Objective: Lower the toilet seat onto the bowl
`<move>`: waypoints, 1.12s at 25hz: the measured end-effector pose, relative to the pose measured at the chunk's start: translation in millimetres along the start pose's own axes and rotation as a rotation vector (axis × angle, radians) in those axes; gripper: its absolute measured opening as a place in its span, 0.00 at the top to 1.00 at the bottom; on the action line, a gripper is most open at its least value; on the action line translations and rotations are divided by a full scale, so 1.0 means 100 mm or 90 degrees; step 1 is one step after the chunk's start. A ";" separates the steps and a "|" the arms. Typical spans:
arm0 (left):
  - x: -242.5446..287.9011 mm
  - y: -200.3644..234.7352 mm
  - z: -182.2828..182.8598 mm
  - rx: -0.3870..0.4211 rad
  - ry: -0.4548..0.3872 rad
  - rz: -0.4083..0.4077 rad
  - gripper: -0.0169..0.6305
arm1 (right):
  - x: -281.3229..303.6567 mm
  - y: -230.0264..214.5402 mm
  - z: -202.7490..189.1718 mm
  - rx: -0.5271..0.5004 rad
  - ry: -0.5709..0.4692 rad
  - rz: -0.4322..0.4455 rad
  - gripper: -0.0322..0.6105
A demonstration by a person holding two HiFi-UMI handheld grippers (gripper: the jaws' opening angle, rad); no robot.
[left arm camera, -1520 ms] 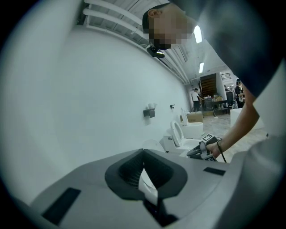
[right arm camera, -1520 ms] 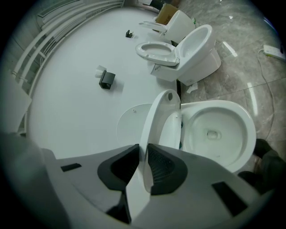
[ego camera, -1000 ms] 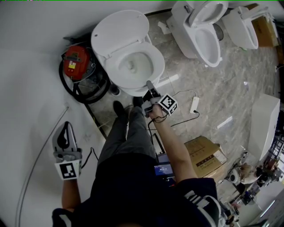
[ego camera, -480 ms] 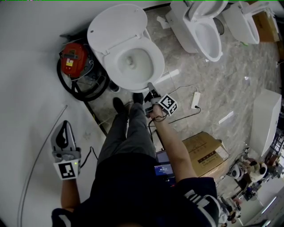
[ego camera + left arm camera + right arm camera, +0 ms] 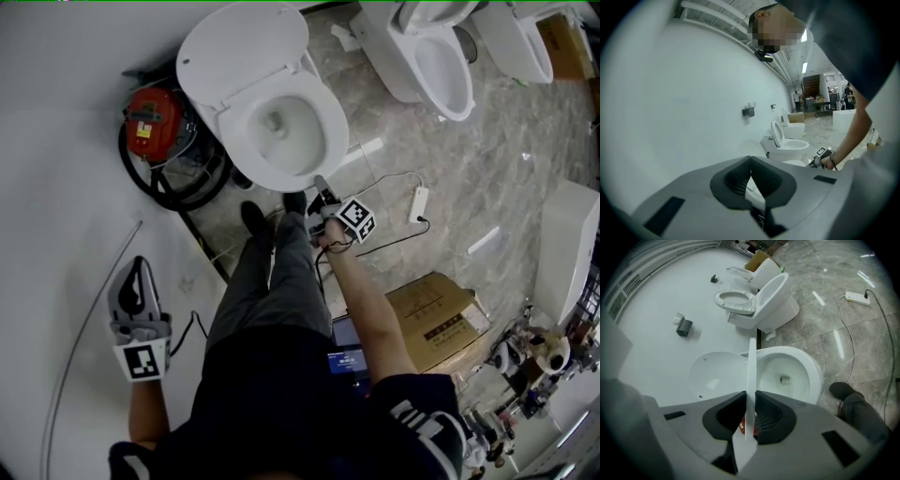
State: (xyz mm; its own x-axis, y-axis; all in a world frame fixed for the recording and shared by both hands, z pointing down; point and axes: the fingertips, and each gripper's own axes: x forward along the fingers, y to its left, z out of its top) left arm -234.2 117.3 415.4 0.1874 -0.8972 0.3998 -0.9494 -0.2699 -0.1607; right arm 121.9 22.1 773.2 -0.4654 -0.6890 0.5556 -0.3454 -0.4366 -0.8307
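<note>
Bowl (image 5: 281,131) stands on the far side of the floor, its lid (image 5: 239,47) tipped back to the far left. Between lid and bowl the seat (image 5: 752,371) hangs edge-on, not yet down. We judge it stiff, light, glossy plastic that could slip and slam about its far hinge, so its near front rim is the best hold. Our right gripper (image 5: 750,398) is clamped on that rim. The left gripper (image 5: 751,160) is closed on nothing, well apart from the toilet on the near left.

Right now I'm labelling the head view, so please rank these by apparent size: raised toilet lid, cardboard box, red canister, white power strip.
Largest to smallest:
1. raised toilet lid
2. cardboard box, partly hidden by the arm, so a close second
3. red canister
4. white power strip
</note>
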 end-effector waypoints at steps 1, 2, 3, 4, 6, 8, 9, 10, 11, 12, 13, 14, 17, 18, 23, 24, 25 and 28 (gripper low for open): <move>0.00 -0.01 -0.01 0.001 0.000 -0.002 0.94 | 0.00 -0.04 0.00 0.000 0.001 -0.003 0.83; 0.01 -0.02 -0.02 0.003 0.000 -0.004 0.94 | 0.01 -0.08 0.00 -0.001 0.002 -0.005 0.83; 0.03 -0.03 -0.03 0.005 0.000 -0.006 0.94 | 0.03 -0.12 0.00 -0.002 0.003 -0.007 0.83; 0.04 -0.03 -0.04 0.007 0.000 -0.007 0.94 | 0.04 -0.16 0.00 -0.001 0.005 -0.010 0.83; 0.07 -0.05 -0.06 0.013 0.001 -0.010 0.94 | 0.06 -0.26 -0.01 0.003 0.007 -0.014 0.82; 0.09 -0.08 -0.07 0.017 0.001 -0.013 0.94 | 0.08 -0.34 0.00 0.005 0.008 -0.017 0.82; 0.11 -0.09 -0.08 0.017 0.003 -0.014 0.94 | 0.09 -0.37 0.01 0.005 0.008 -0.018 0.82; 0.12 -0.11 -0.09 0.018 0.005 -0.015 0.94 | 0.10 -0.41 0.01 0.006 0.008 -0.018 0.82; 0.12 -0.13 -0.10 0.018 0.007 -0.017 0.94 | 0.10 -0.44 0.01 0.007 0.008 -0.019 0.82; 0.13 -0.14 -0.12 0.017 0.009 -0.018 0.94 | 0.10 -0.47 0.01 0.008 0.009 -0.019 0.82; 0.14 -0.15 -0.13 0.016 0.009 -0.019 0.94 | 0.11 -0.50 0.01 0.009 0.011 -0.019 0.82; 0.15 -0.17 -0.13 0.015 0.009 -0.020 0.94 | 0.11 -0.53 0.01 0.010 0.012 -0.020 0.82; 0.18 -0.21 -0.16 0.016 0.013 -0.024 0.94 | 0.14 -0.62 0.01 0.013 0.017 -0.021 0.81; 0.20 -0.23 -0.17 0.016 0.015 -0.024 0.94 | 0.15 -0.66 0.01 0.014 0.018 -0.021 0.81; 0.22 -0.27 -0.21 0.016 0.024 -0.027 0.94 | 0.20 -0.82 0.01 0.017 0.027 -0.026 0.81; 0.23 -0.28 -0.22 0.017 0.026 -0.028 0.94 | 0.21 -0.85 0.01 0.018 0.029 -0.027 0.80; 0.24 -0.29 -0.23 0.018 0.030 -0.028 0.94 | 0.23 -0.88 0.02 0.020 0.030 -0.028 0.80; 0.24 -0.30 -0.27 0.019 0.040 -0.027 0.94 | 0.25 -0.97 0.02 0.024 0.032 -0.030 0.80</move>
State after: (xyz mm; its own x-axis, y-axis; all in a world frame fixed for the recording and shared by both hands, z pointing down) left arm -207.7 113.5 454.5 0.2103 -0.8616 0.4620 -0.9327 -0.3184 -0.1694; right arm 145.5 46.1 867.8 -0.4898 -0.6379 0.5943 -0.3380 -0.4895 -0.8039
